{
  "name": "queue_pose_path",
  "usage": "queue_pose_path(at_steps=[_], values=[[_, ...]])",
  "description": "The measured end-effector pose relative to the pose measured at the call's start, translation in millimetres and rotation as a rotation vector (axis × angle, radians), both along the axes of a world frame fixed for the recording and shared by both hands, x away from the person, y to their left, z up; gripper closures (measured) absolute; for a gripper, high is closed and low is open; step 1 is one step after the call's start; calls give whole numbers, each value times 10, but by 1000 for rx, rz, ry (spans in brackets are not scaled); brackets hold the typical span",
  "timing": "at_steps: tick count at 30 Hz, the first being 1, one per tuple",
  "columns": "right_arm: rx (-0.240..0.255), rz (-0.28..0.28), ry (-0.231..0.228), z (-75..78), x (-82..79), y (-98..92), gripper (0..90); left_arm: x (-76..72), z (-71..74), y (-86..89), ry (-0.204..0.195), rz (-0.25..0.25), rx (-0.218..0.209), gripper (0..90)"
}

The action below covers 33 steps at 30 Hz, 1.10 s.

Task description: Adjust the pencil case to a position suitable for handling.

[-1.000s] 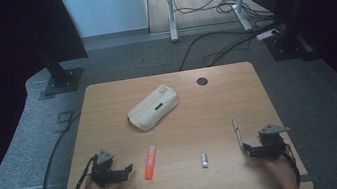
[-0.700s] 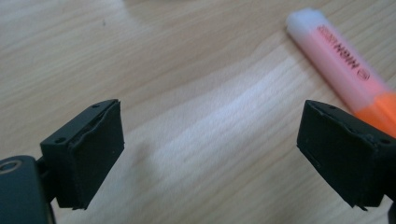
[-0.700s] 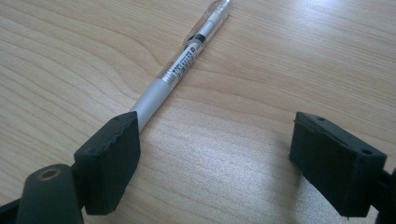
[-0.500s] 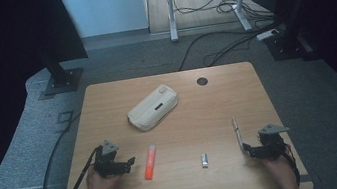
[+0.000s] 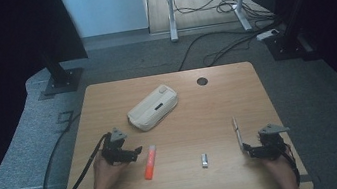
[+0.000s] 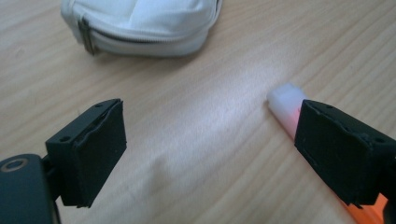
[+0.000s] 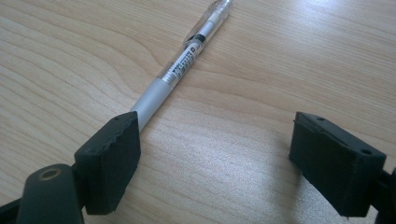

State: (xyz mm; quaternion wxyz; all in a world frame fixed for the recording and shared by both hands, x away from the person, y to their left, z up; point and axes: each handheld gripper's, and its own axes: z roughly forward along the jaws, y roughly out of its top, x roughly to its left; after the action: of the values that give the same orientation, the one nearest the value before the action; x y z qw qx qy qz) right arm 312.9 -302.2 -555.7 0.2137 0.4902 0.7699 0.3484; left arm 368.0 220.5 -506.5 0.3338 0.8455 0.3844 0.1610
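Since the earlier high view, the left hand-held gripper (image 5: 137, 152) had travelled across the counter (image 5: 218, 102) toward the orange marker (image 5: 150, 162), while the right hand-held gripper (image 5: 246, 147) had kept its place. Taking the marker as landmark: the left hand-held gripper stood just beside it on the left, jaws wide and empty; in the left gripper view one jaw overlapped the marker's white cap (image 6: 286, 94), with bare wood between the jaws. A white zipped pouch (image 5: 153, 108) lay beyond the marker, a small silver object (image 5: 204, 160) near it on the right, and a grey pen (image 5: 237, 134) well apart on the right, just ahead of the right hand-held gripper, whose jaws were likewise wide and empty. The step in hand appeared to be the approach to the marker; the next move would probably call for centring the jaws across its barrel, lowering, and closing.
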Motion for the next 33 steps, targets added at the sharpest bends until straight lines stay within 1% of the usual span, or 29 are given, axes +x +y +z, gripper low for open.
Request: queue_pose_path(at_steps=[2, 5, 6, 7, 8, 9, 11, 13, 14, 16, 18, 19, 21, 22, 25, 27, 28, 29, 30, 31, 33], values=[[0, 0, 0, 0, 0, 0, 158, 41, 14, -26, 1, -4, 0, 110], [0, 0, 0, 0, 0, 0, 158, 157, 51, -89, 4, -10, -6, 126], [0, 0, 0, 0, 0, 0, 158, 157, 51, -89, 4, -10, -6, 138], [0, 0, 0, 0, 0, 0, 158, 184, 60, -109, 1, -12, -3, 143], [0, 0, 0, 0, 0, 0, 158, 245, 80, -146, 3, -16, 0, 144], [0, 0, 0, 0, 0, 0, 158, 245, 80, -146, 3, -16, 0, 146], [0, 0, 0, 0, 0, 0, 158, 298, 101, -193, 0, -25, 9, 149], [1, -1, 0, 0, 0, 0, 158, 372, 138, -278, -4, -39, 22, 158], [1, -1, 0, 0, 0, 0, 158, 372, 138, -278, -4, -39, 22, 162], [0, 0, 0, 0, 0, 0, 158, 428, 168, -319, -2, -53, 13, 168], [0, 0, 0, 0, 0, 0, 158, 479, 193, -362, -5, -54, 3, 183], [0, 0, 0, 0, 0, 0, 158, 531, 217, -400, -1, -61, 10, 187], [0, 0, 0, 0, 0, 0, 158, 554, 225, -418, -3, -63, 12, 199], [0, 0, 0, 0, 0, 0, 158, 603, 241, -454, 6, -67, -2, 203], [1, 0, 0, 0, 0, 0, 158, 657, 260, -495, 8, -72, -9, 211], [0, 0, 0, 0, 0, 0, 158, 703, 276, -536, 10, -78, -4, 215], [0, 0, 0, 0, 0, -1, 158, 751, 292, -590, 10, -87, 10, 218], [0, 0, 0, 0, 0, 0, 158, 777, 299, -614, 10, -91, 13, 219], [0, 0, 0, 0, 0, 0, 158, 777, 299, -614, 10, -91, 13, 223], [0, 0, 0, 0, 0, -1, 158, 830, 307, -656, 11, -92, 10, 230], [1, 0, 0, 0, 0, -1, 158, 858, 306, -669, 11, -90, 7, 236]])
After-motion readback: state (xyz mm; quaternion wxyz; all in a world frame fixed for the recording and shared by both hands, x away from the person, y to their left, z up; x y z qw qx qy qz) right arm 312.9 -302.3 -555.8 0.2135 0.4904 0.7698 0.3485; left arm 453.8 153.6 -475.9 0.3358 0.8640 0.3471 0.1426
